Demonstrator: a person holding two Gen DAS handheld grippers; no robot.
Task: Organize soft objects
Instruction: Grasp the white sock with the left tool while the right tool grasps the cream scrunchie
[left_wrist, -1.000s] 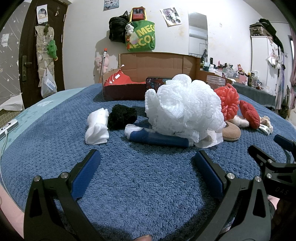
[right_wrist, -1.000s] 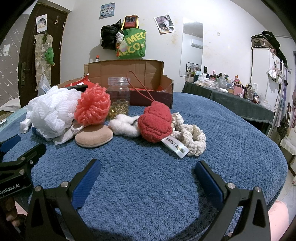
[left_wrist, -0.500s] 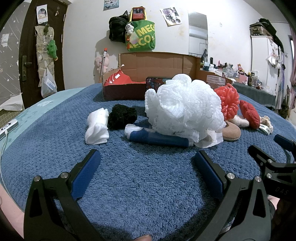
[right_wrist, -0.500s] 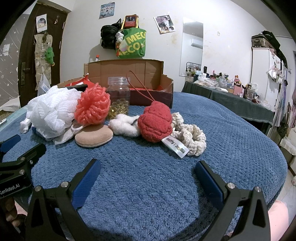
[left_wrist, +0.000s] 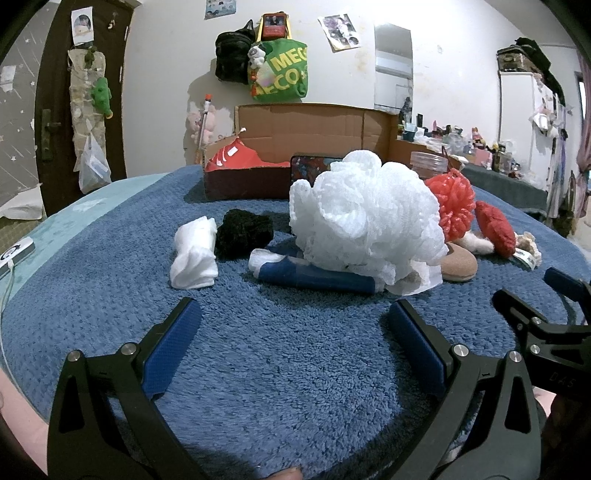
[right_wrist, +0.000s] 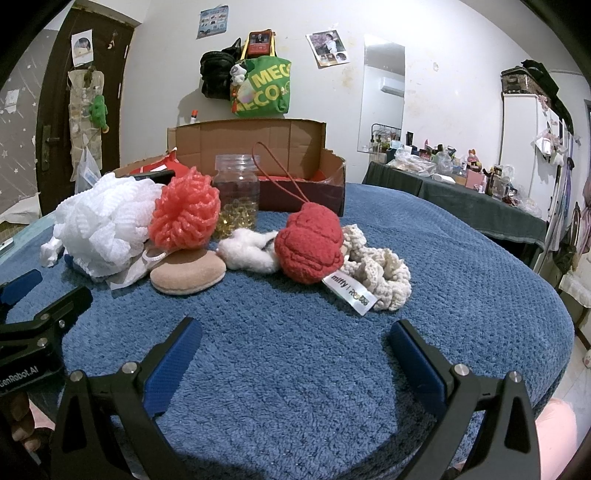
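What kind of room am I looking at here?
Probably a lived-in bedroom: a blue towel-like cover spreads over what may be a bed, bags hang on the wall, and a side table is crowded with toiletries.

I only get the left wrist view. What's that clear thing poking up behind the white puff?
Observer: A jar, with yellow beads in its lower part.
Operator: What's beyond the red knit lump?
Observer: A cream crocheted scrunchie, lying against it.
Operator: Is the right gripper holding anything?
Observer: No, it's open, with only blanket between its fingers.
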